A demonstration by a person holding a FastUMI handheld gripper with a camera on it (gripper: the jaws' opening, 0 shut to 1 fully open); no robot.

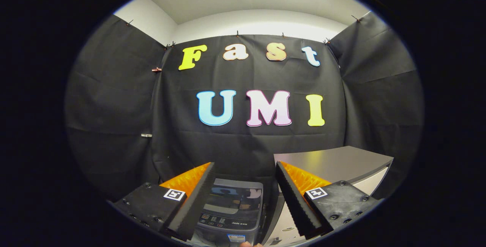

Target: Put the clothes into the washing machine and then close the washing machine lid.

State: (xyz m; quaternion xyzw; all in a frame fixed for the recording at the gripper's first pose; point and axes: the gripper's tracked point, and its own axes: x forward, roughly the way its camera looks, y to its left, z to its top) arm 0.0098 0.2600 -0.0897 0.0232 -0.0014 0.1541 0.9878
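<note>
The gripper (243,186) hangs in the air with its two ridged fingers (190,209) spread wide apart, nothing held between them. In the gap between them, lower down, sits the small grey top-loading washing machine (231,216), its glossy dark lid (233,197) lying flat and shut, with a button panel on its near edge. Just right of it stands a grey-topped cabinet (338,163), against the black cloth wall.

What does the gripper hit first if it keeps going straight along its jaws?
Probably the washing machine: its glossy lid sits between and just ahead of the open gripper. Depth is unclear; aimed higher, it could pass over the lid toward the black cloth wall.
</note>
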